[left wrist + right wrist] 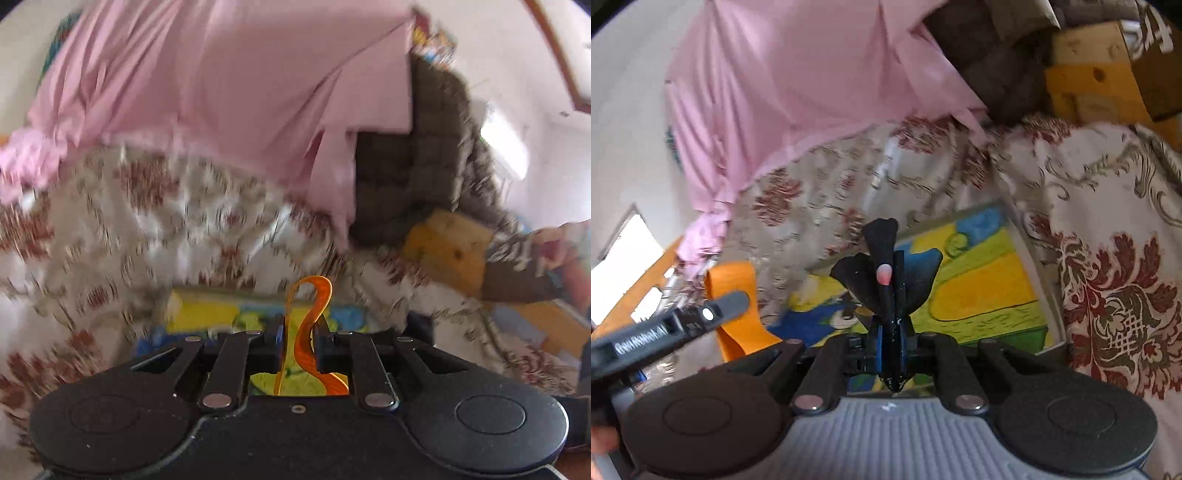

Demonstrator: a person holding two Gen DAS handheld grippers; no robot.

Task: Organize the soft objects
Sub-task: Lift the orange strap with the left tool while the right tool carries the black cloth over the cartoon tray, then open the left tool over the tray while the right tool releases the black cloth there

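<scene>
Left tool is pinched nearly closed on an orange ribbon that loops up above its tips, and the right tool is clamped tight on a black soft toy with a pink spot. Below both lies a yellow-and-blue picture mat on the floral bedspread. The left view is badly blurred, so the pink cloth and dark blanket behind stay vague.

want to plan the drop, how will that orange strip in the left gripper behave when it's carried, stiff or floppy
Probably floppy: the orange strip curls in an S above the left gripper fingers. Likely light, since the thin band hangs in loose folds. It may sway or land twisted when released.
</scene>
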